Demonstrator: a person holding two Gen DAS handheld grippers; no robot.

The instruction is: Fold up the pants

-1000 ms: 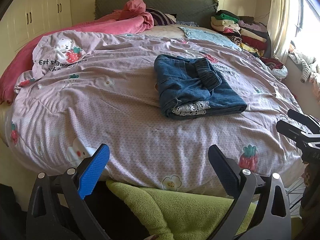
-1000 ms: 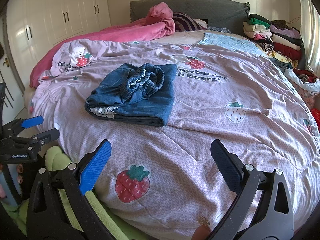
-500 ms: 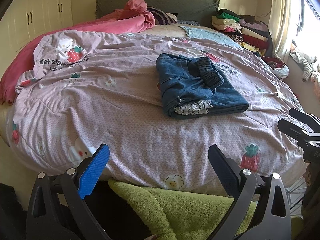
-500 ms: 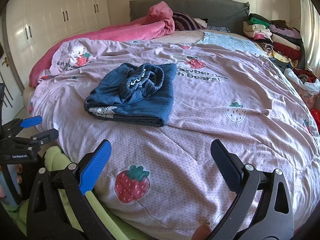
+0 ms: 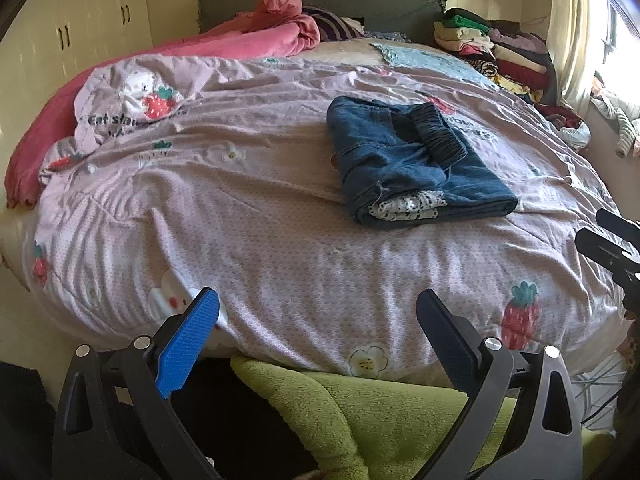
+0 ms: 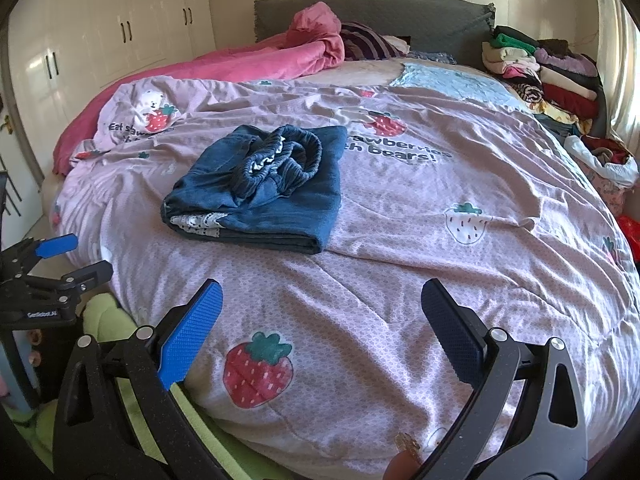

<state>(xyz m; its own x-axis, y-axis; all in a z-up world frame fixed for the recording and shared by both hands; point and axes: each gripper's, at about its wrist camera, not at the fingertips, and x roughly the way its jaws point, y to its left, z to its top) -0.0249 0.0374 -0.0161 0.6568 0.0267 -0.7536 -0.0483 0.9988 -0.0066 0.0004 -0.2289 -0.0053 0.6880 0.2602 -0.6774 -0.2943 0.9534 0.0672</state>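
Pants (image 5: 416, 164) lay folded, soft, limp denim, best pinched at the thick folded edge; my grippers (image 5: 318, 334) (image 6: 322, 320) gaped empty.

Left tool (image 5: 318, 322) and right tool (image 6: 322, 316) both gape, empty.

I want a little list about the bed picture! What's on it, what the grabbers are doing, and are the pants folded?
pants: blue denim pants, folded into a bundle, elastic waistband on top
where: lying on the pink strawberry quilt
left hand-held gripper: open, holding nothing, at the near edge of the bed
right hand-held gripper: open, holding nothing, apart from the pants
behind: pink blanket near the headboard, clothes pile at the far right
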